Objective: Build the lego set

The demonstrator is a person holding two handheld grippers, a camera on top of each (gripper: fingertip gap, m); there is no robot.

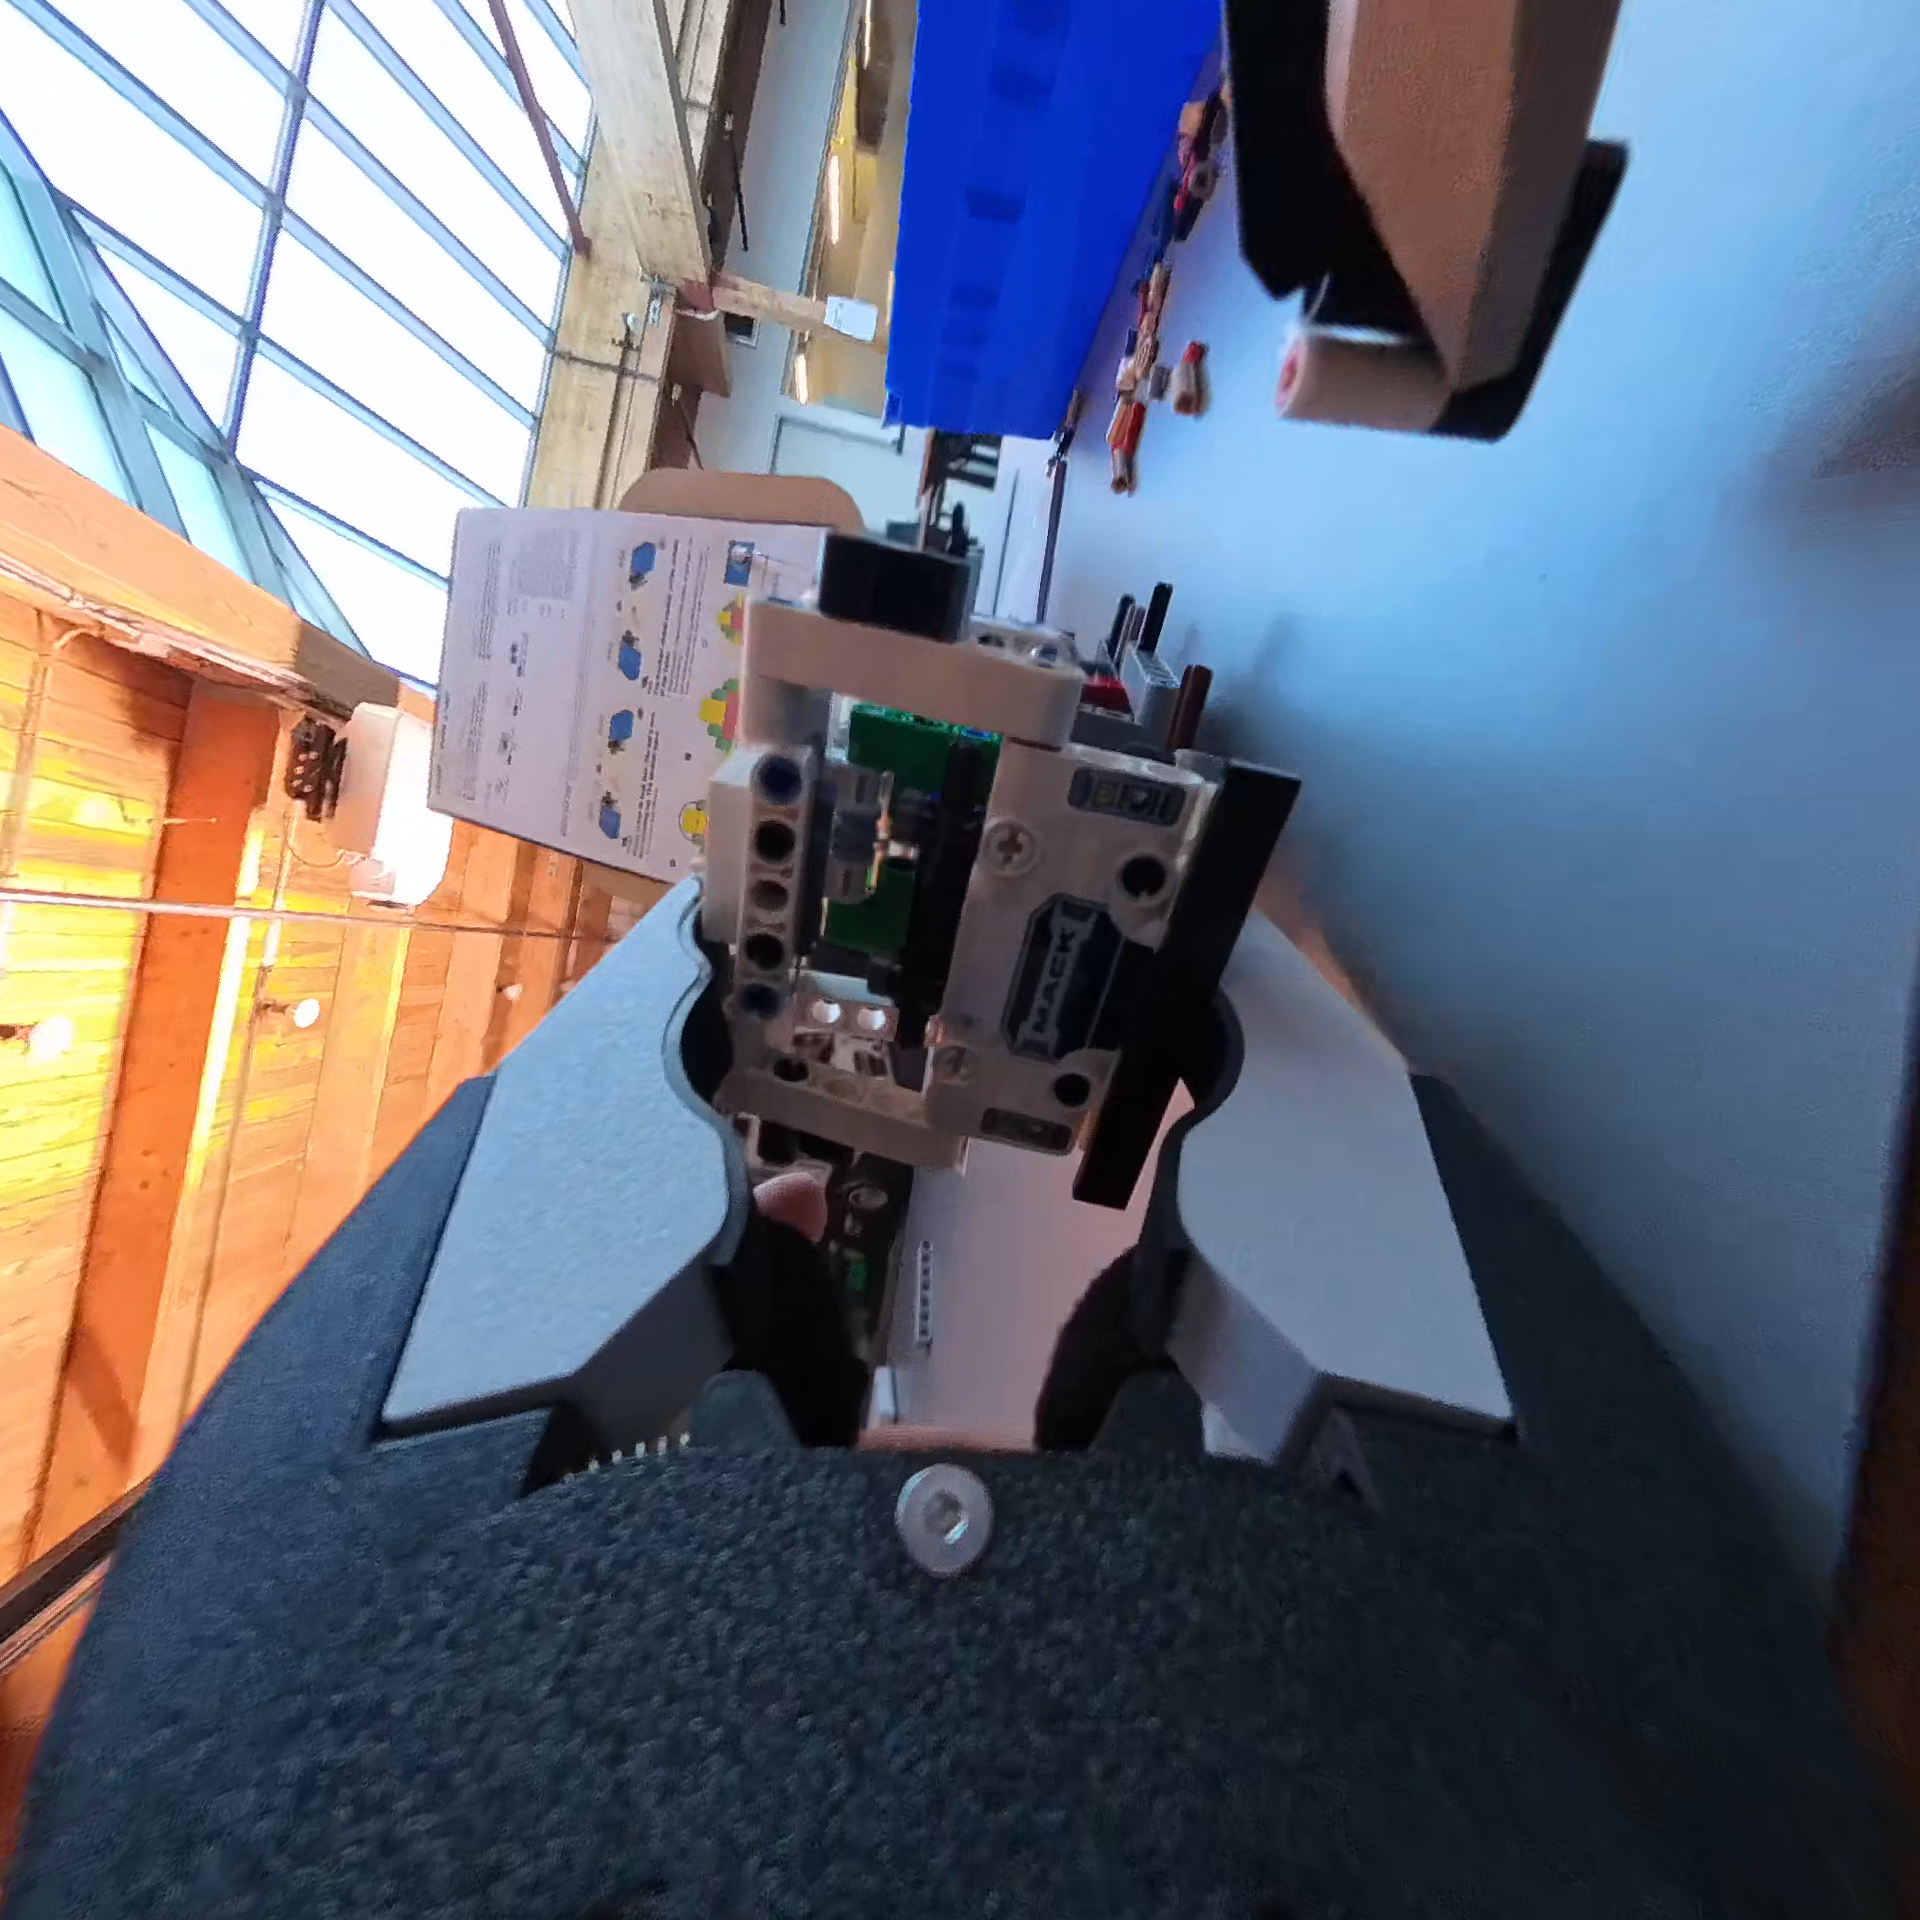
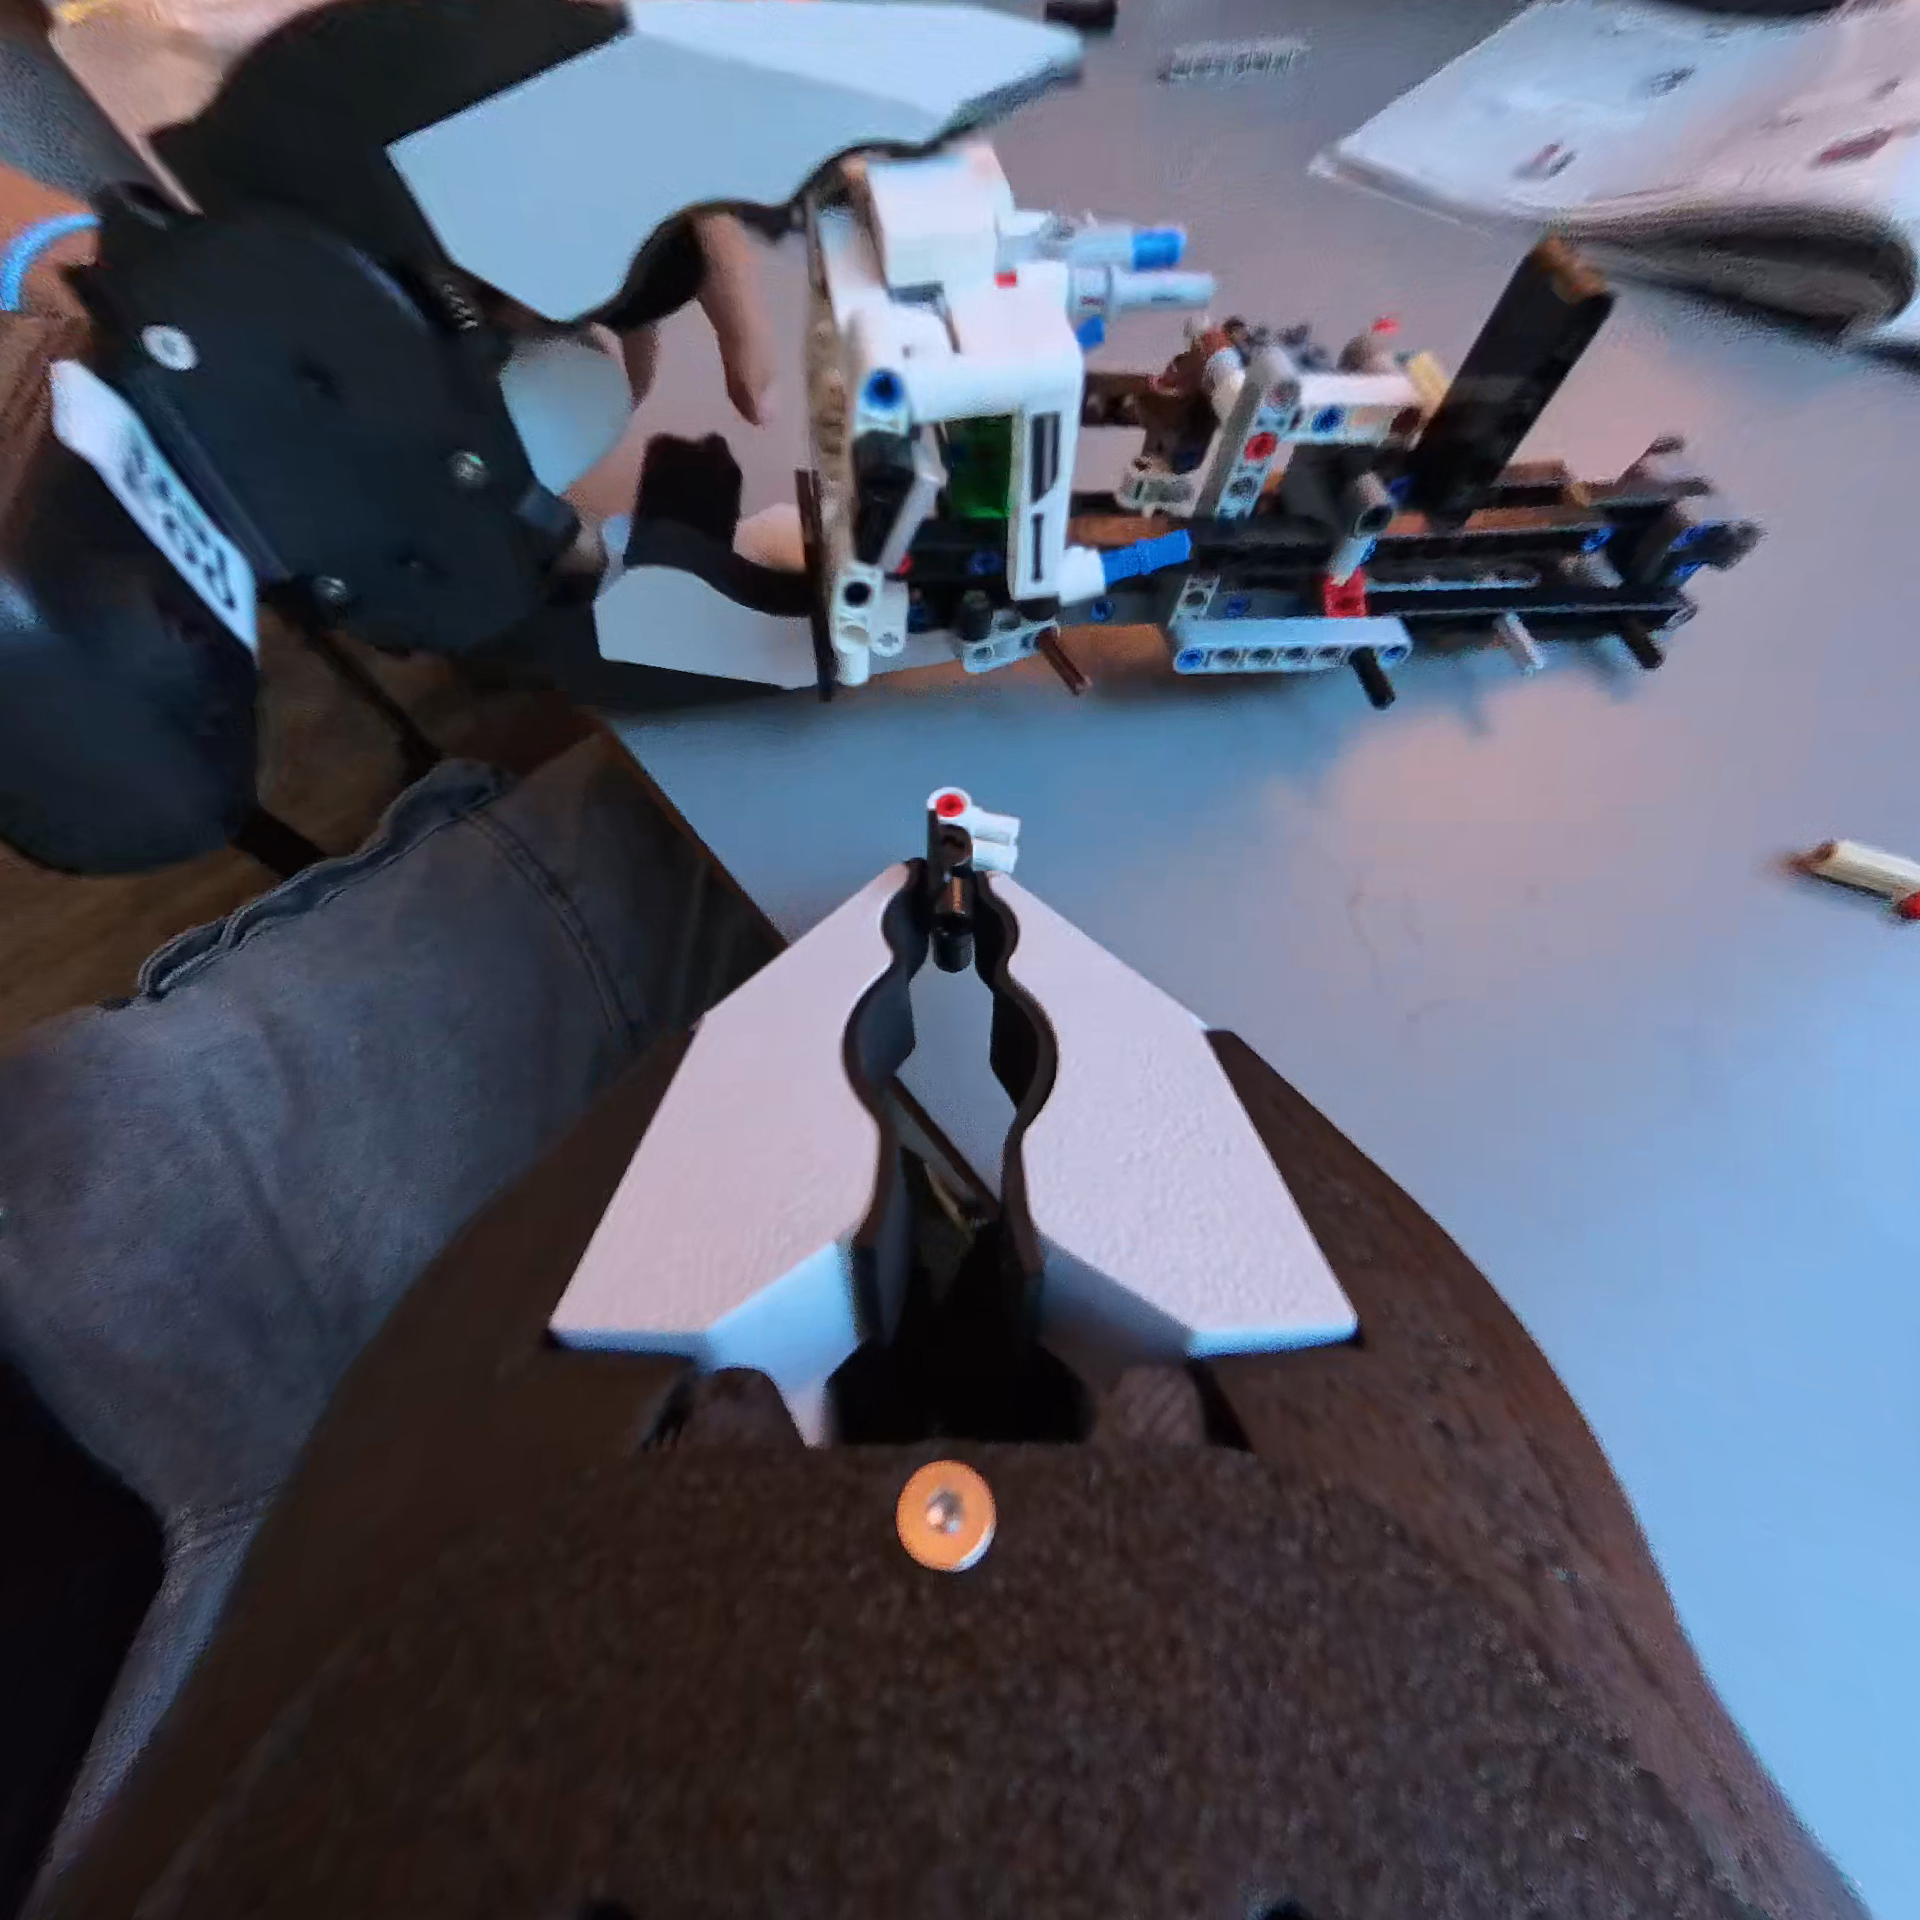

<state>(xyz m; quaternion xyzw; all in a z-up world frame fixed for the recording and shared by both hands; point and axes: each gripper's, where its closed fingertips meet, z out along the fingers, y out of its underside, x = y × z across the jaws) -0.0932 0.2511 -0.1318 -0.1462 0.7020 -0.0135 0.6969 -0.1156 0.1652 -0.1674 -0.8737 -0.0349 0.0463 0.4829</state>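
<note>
Two hand-held grippers are at work on a half-built truck. The left hand-held gripper (image 1: 961, 1023) is clamped across the white cab (image 1: 966, 914) at the front of the lego model (image 2: 1195, 499), one finger on each side of it. The model lies on the grey bench (image 2: 1455, 987), its long black chassis (image 2: 1475, 582) stretching away from the cab toward the far right, near the bench's left edge where the person's leg (image 2: 343, 1039) sits. The right hand-held gripper (image 2: 951, 894) is pinched shut on a small black-and-white connector piece (image 2: 966, 842), held above the bench and well apart from the model.

Progress looks about midway, in my judgement: cab and frame are assembled, with bare axles and open pin holes along the chassis, and no wheels are visible. Loose parts lie on the bench, including a tan pin (image 2: 1860, 868) at the right edge, and the instruction booklet (image 2: 1621, 135) lies open at the far right corner.
</note>
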